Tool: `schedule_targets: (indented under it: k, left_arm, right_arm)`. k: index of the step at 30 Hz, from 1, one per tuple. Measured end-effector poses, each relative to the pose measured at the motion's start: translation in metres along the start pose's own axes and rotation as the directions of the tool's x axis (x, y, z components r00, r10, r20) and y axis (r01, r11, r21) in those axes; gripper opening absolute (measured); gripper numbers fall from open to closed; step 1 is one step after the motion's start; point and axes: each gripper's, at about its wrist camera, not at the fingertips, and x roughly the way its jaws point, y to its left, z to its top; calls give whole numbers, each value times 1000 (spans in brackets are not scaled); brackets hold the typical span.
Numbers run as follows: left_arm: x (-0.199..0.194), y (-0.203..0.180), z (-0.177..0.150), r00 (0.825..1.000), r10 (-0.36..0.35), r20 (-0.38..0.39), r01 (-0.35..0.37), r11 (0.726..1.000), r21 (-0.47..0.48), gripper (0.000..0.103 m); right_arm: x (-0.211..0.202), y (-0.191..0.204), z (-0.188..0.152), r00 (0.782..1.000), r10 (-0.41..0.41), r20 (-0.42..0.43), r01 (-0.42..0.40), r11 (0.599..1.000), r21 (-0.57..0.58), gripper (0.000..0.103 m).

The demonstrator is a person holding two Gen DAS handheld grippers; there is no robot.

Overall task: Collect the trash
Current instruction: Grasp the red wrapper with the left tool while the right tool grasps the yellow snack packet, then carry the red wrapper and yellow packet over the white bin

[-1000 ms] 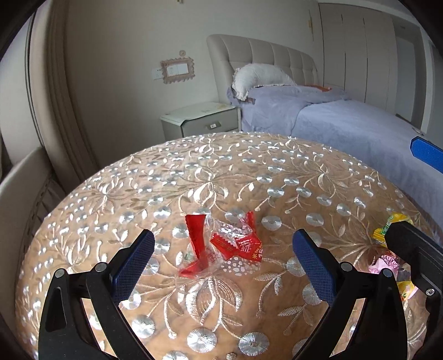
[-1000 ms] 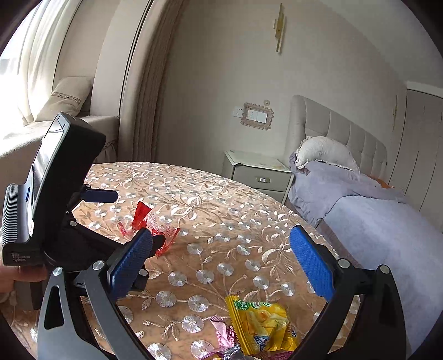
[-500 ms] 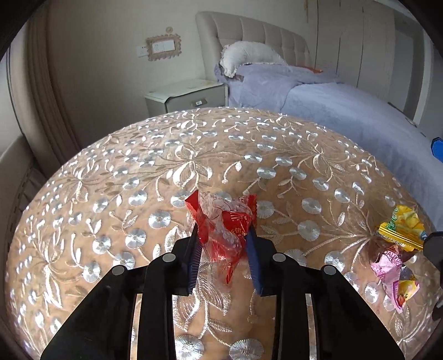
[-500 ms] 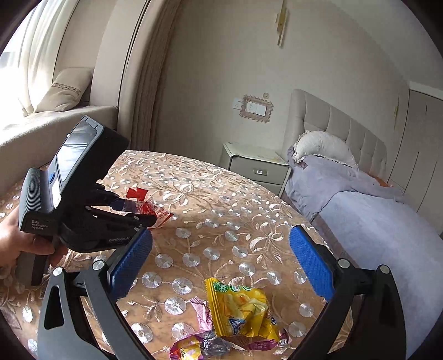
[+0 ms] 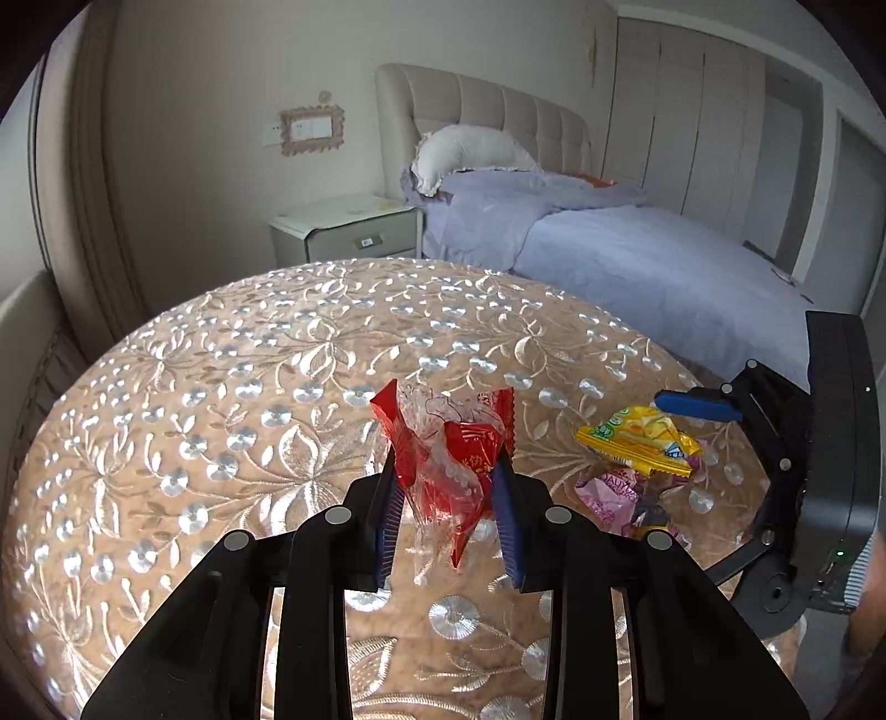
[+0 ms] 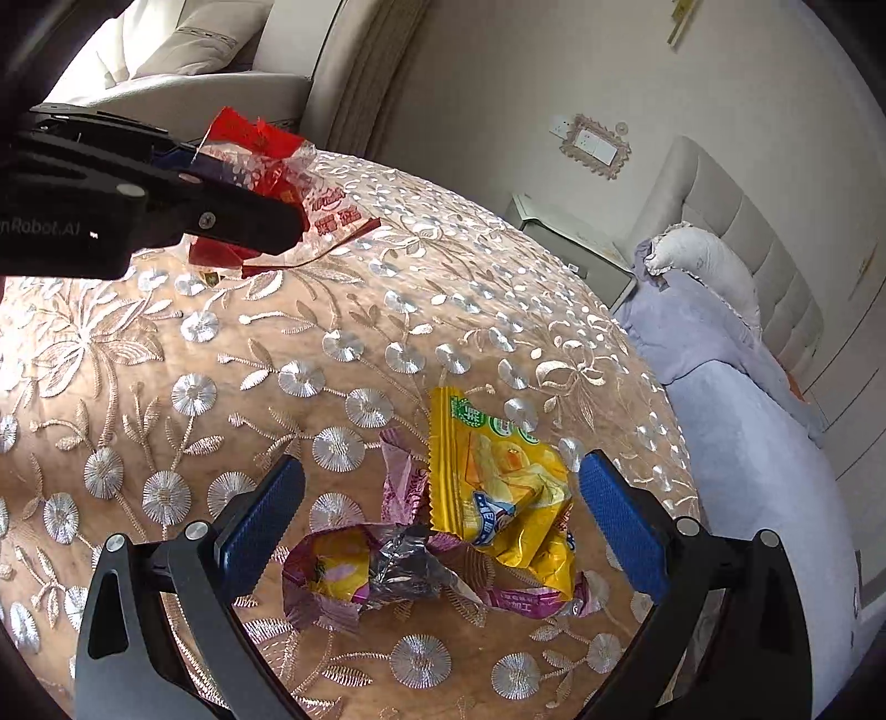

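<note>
Left gripper [image 5: 448, 493]: fingers clamped on the red-and-clear wrapper [image 5: 451, 443], lifted off the desk [image 5: 232, 399]. Right gripper [image 6: 437, 523]: fingers wide apart, empty, straddling the yellow wrapper [image 6: 498, 487] and purple wrapper [image 6: 354, 576], which lie at 3 o'clock of the held wrapper.

Both views daylit and fairly bright, w/ light prob. coming from a window off the upper left of the right wrist view, where the sofa [image 6: 183, 50] is nearly blown out. Silver embroidery on the tablecloth [image 5: 232, 387] glints, strongest along the far rim. Soft shadows only, e.g. under the wrappers [image 6: 443, 531]. Heavy fisheye: table bulges, wardrobe [image 5: 720, 127] lines bow, corners vignette to black. Focus mostly sharp; slight softness toward edges, and the left gripper [image 6: 243, 221] looks dark, underexposed against the bright backdrop.
</note>
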Motion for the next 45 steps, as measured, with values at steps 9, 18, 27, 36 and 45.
schedule_targets:
  k: [9, 18, 27, 36, 45]
  left_arm:
    - [-18, -19, -6, 999, -26, 23, 27, 999, -34, 29]
    - [-53, -67, -17, 993, -82, 80, 84, 996, -27, 29]
    - [-91, -145, -41, 975, -172, 142, 167, 985, 49, 29]
    - [-102, -230, -77, 945, -308, 112, 291, 945, 148, 30]
    - [-92, -313, -120, 908, -419, 13, 404, 883, 239, 30]
  right_arm:
    - [13, -27, -14, 984, 167, -66, -152, 970, 192, 23]
    - [-94, -36, -29, 988, 39, 152, -76, 966, 246, 23]
    - [-202, -30, -82, 952, -190, 238, 110, 944, 312, 24]
    - [-261, -33, -158, 926, -331, 181, 224, 868, 442, 26]
    - [-292, -31, -236, 907, -411, 92, 305, 792, 528, 27]
